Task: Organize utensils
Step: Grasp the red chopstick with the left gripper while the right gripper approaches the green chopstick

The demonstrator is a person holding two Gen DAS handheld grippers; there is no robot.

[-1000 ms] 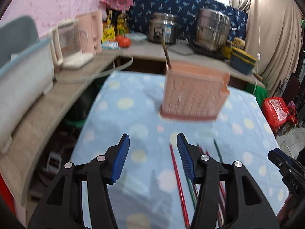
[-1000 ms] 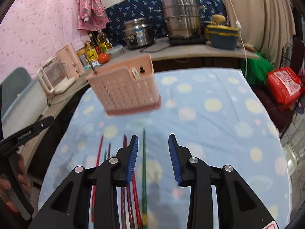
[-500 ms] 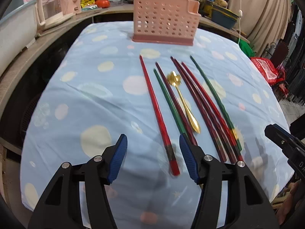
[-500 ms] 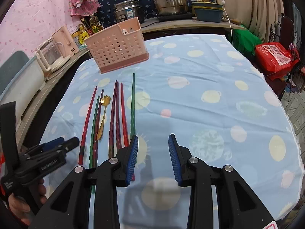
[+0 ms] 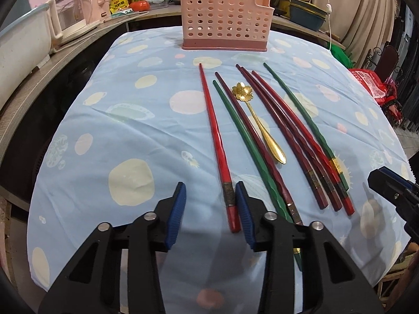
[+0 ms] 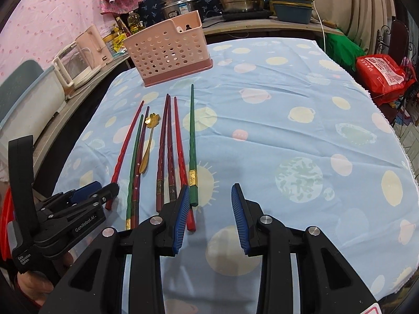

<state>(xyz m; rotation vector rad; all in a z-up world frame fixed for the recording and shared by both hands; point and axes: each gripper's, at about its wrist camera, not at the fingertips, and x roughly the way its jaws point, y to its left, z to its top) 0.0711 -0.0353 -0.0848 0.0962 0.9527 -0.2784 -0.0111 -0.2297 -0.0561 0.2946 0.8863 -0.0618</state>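
Note:
Several red, maroon and green chopsticks [image 5: 264,141] lie side by side on the blue dotted tablecloth [image 5: 136,120], with a gold flower-bowl spoon [image 5: 259,123] among them. A pink perforated basket [image 5: 225,18] stands upright beyond their far tips. My left gripper [image 5: 209,191] hangs low over the near end of the leftmost red chopstick [image 5: 217,144]. Its jaws are closing, the stick lies beside the right pad, and the pads do not press on it. My right gripper [image 6: 210,191] is open, with the green chopstick [image 6: 192,141] ending just inside its left finger.
Behind the table, a counter [image 6: 262,23] carries steel pots, a rice cooker, oil bottles and a pink kettle [image 6: 91,41]. A red bag [image 6: 382,76] and a green cloth sit off the table's right edge. A white tub [image 5: 21,49] stands at the left.
Both grippers have come down and forward from facing the basket to hovering over the chopsticks' near ends. The left jaws have narrowed around the red chopstick's end.

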